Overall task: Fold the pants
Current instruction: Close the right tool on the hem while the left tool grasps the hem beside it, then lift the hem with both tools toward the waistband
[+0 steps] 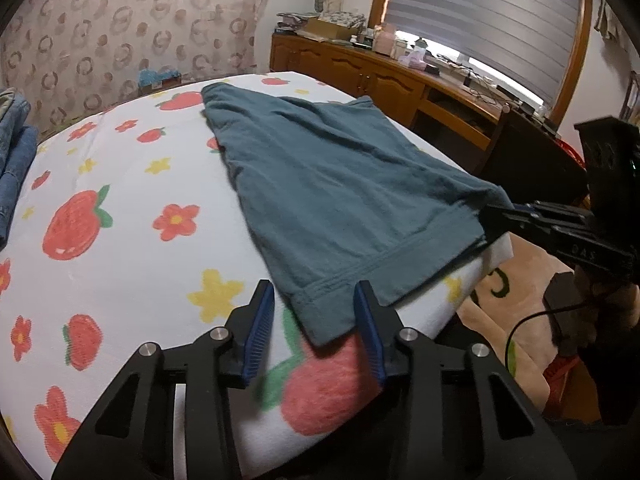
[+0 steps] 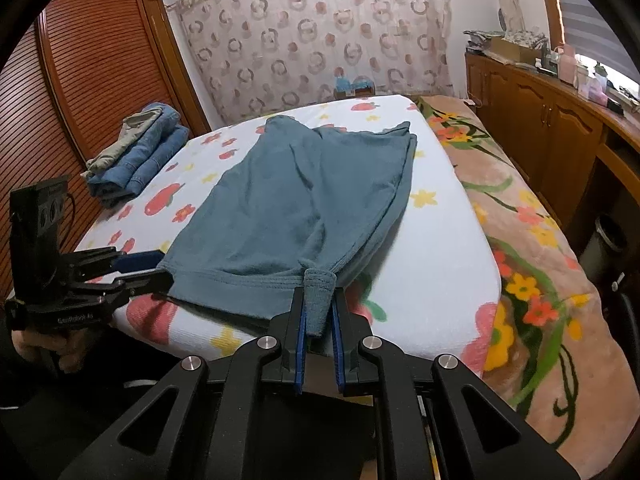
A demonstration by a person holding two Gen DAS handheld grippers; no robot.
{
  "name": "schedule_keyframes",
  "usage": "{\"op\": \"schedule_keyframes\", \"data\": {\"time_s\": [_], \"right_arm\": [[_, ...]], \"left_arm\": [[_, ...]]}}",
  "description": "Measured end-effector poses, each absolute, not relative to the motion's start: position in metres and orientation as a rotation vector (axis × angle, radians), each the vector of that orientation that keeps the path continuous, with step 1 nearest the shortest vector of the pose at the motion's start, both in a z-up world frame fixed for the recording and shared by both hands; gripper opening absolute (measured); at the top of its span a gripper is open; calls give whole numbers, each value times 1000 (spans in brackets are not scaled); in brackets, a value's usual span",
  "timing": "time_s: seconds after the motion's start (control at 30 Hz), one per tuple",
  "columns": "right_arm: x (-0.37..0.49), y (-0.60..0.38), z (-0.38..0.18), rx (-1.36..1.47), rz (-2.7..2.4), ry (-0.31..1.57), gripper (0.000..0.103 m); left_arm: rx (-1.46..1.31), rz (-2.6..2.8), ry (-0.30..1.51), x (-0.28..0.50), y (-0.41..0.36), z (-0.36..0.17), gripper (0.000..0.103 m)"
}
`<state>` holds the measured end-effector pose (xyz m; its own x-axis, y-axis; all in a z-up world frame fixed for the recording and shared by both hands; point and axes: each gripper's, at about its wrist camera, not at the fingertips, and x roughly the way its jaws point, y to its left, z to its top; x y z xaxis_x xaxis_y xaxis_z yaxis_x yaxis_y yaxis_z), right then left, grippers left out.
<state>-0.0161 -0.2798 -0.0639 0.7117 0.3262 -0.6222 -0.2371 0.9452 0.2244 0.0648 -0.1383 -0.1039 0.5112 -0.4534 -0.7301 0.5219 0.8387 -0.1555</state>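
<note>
Teal pants (image 1: 320, 188) lie folded lengthwise on a white bed cover (image 1: 120, 184) printed with strawberries and flowers. They also show in the right wrist view (image 2: 296, 200). My left gripper (image 1: 316, 300) is open, its blue pads astride the near hem corner without closing on it; it also shows in the right wrist view (image 2: 160, 266). My right gripper (image 2: 319, 312) is shut on the other hem corner, bunched between its pads; it also shows in the left wrist view (image 1: 500, 216).
Folded jeans (image 2: 140, 152) are stacked at the bed's far left. A floral blanket (image 2: 532, 280) covers the bed's right side. A wooden cabinet (image 2: 560, 120) with clutter runs along the right wall, a slatted wardrobe (image 2: 80, 80) along the left.
</note>
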Motion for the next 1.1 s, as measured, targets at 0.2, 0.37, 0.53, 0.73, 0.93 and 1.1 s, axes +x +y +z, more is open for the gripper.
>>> {"op": "schedule_keyframes", "data": {"time_s": [0.2, 0.37, 0.53, 0.73, 0.93, 1.1], "right_arm": [[-17, -277, -64, 127, 313, 704, 11], [-15, -278, -63, 143, 330, 697, 10], [-13, -276, -46, 134, 347, 647, 10], [-8, -270, -3, 107, 387, 546, 10], [-6, -258, 60, 59, 420, 413, 10], [-1, -241, 104, 9, 454, 327, 10]], "left_arm": [[102, -584, 843, 62, -145, -104, 33], [100, -586, 801, 58, -142, -98, 14], [56, -594, 741, 57, -133, -71, 13], [31, -584, 632, 56, -115, -20, 13], [47, -564, 498, 51, -98, 45, 12], [54, -522, 413, 56, -82, 90, 12]]}}
